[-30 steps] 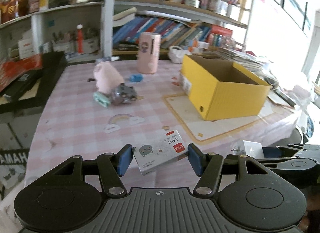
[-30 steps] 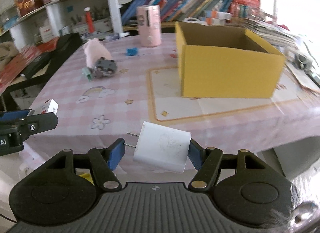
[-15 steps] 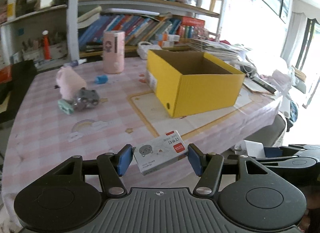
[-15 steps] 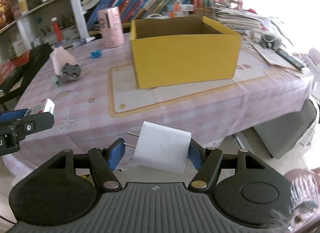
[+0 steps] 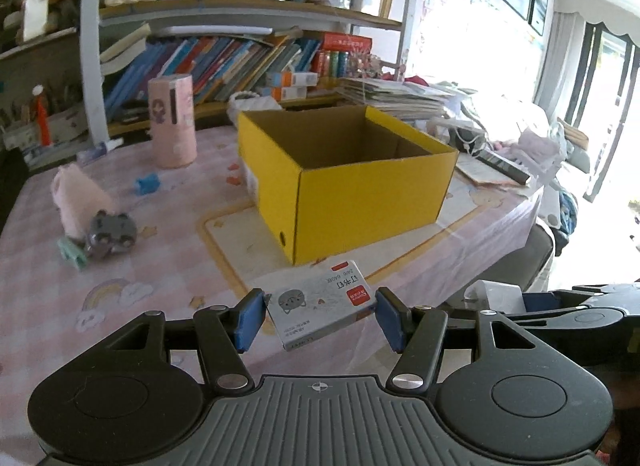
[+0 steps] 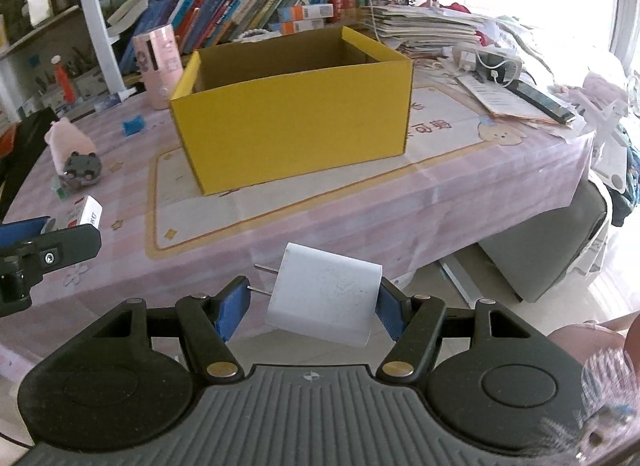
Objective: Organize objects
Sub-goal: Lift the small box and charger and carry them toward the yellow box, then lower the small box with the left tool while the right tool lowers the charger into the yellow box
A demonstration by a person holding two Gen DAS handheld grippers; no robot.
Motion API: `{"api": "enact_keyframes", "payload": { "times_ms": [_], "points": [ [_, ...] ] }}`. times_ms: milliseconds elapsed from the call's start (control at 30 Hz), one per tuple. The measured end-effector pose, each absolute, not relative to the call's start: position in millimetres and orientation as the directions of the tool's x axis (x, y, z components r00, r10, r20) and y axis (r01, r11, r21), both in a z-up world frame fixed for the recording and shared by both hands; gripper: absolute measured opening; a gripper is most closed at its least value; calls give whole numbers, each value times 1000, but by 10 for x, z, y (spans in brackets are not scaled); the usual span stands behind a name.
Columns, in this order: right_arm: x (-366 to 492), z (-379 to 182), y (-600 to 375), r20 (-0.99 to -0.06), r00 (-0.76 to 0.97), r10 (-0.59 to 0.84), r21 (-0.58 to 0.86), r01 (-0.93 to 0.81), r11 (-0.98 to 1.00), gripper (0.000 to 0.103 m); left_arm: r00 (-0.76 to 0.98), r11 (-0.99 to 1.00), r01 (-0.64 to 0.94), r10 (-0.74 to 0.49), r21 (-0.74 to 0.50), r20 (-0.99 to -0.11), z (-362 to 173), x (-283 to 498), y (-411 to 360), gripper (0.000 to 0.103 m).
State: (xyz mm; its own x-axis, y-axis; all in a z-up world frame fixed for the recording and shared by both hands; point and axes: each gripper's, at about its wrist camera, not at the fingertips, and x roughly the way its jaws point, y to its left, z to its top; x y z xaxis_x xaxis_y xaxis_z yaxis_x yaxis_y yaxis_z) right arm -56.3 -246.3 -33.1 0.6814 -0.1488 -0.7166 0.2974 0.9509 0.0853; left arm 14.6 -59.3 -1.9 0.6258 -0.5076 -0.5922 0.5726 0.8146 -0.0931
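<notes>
My left gripper (image 5: 319, 316) is shut on a small grey staple box (image 5: 320, 308) with a cat picture and a red label, held above the table's near edge. My right gripper (image 6: 306, 306) is shut on a white plug charger (image 6: 324, 300), prongs pointing left, held off the table's front edge. An open yellow cardboard box (image 5: 344, 181) stands on the table beyond both grippers; it also shows in the right wrist view (image 6: 296, 113). Its inside looks empty as far as I can see. The right gripper shows at the lower right of the left wrist view (image 5: 560, 306).
On the pink checked tablecloth (image 5: 120, 266) lie a pink plush with a grey cat toy (image 5: 110, 231), a blue clip (image 5: 147, 182) and a pink cylinder (image 5: 173, 121). Bookshelves (image 5: 240, 49) stand behind. Papers and a phone (image 6: 540, 97) lie at the right. A grey seat (image 6: 552, 242) stands beside the table.
Both grippers have swung right and nearer to the yellow box, which now sits centred ahead. Each still holds its object as before.
</notes>
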Motion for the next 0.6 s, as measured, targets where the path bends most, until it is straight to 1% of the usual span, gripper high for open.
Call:
{"api": "enact_keyframes", "payload": {
  "times_ms": [233,600],
  "points": [
    [-282,-206,-2710,-682,715,-154,75,278,958,65,683,817,575,-508,-42,-524,143,354,-866,60],
    [478,270,-3330,-545,824,-153,60,220,974,65,747,839,545,-489,-7,-451,329,959,-1433,60]
  ]
}}
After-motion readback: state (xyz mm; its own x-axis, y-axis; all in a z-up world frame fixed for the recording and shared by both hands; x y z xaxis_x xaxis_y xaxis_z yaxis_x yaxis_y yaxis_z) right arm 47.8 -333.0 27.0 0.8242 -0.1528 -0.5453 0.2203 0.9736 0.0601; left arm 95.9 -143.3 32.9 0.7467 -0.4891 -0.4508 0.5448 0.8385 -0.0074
